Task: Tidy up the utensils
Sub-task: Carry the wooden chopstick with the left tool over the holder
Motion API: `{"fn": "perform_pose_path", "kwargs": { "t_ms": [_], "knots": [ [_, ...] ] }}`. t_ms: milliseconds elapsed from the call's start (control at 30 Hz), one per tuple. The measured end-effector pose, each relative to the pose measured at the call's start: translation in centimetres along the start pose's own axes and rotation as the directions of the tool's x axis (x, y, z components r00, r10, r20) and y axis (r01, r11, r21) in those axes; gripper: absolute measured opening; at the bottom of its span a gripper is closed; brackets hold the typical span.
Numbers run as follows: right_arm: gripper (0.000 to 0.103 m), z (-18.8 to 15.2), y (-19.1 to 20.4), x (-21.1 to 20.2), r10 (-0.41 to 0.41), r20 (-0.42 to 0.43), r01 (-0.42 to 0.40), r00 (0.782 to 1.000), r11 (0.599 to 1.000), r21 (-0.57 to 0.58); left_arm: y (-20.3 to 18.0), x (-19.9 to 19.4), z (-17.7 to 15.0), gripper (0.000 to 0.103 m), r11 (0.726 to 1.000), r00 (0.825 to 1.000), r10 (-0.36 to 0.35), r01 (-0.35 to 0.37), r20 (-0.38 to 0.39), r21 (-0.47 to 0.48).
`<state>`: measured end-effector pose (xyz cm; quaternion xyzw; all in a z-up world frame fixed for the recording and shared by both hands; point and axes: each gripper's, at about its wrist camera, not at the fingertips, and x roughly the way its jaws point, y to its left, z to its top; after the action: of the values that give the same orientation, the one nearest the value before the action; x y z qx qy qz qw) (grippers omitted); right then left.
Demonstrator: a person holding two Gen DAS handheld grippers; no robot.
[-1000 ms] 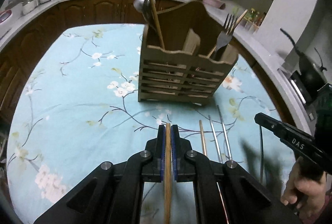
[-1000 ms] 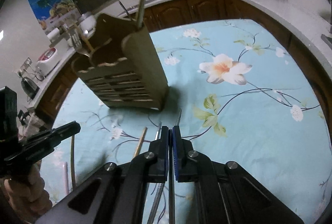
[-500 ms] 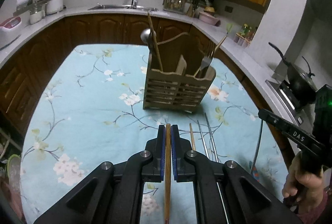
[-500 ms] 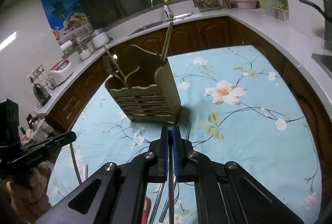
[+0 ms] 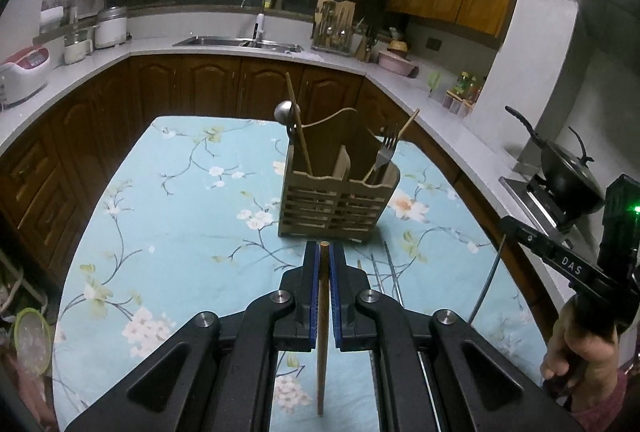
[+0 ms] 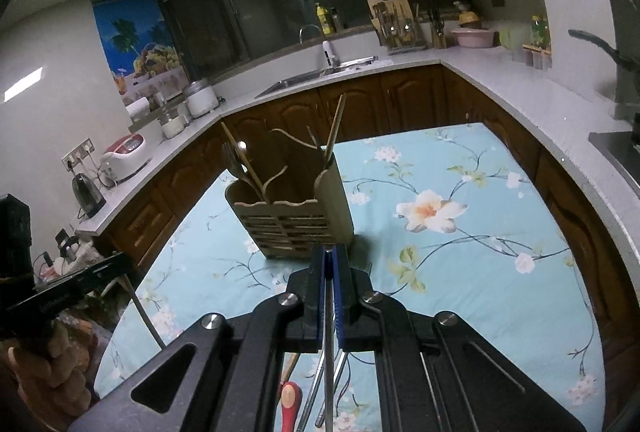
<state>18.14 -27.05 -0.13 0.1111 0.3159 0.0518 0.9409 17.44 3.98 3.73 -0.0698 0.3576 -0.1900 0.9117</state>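
Observation:
A slatted wooden utensil holder (image 5: 338, 202) stands on the flowered blue tablecloth (image 5: 180, 216); it also shows in the right wrist view (image 6: 292, 224). It holds a fork (image 5: 386, 150), a ladle (image 5: 286, 112) and wooden chopsticks. My left gripper (image 5: 324, 252) is shut on a wooden chopstick (image 5: 322, 332), held above the table short of the holder. My right gripper (image 6: 329, 256) is shut on a metal chopstick (image 6: 329, 360), also raised in front of the holder. More metal chopsticks (image 5: 390, 274) lie on the cloth.
A red-handled utensil (image 6: 290, 404) and more metal utensils lie on the cloth below my right gripper. Kitchen counters with a sink (image 5: 236, 41) wrap round the table. A wok (image 5: 568, 172) sits on the stove at the right.
Both grippers have risen and drawn back from the holder, each lifting its chopstick off the cloth. The holder looks smaller and farther now.

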Motion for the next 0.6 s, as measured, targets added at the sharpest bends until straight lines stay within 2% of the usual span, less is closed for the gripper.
{"fn": "perform_pose_path", "kwargs": {
  "t_ms": [600],
  "knots": [
    [0.004, 2.9, 1.4, -1.4, 0.020, 0.098, -0.018, 0.995, 0.999, -0.028, 0.9, -1.4, 2.8, 0.003, 0.999, 0.995, -0.033, 0.035, 0.090, -0.016]
  ]
}}
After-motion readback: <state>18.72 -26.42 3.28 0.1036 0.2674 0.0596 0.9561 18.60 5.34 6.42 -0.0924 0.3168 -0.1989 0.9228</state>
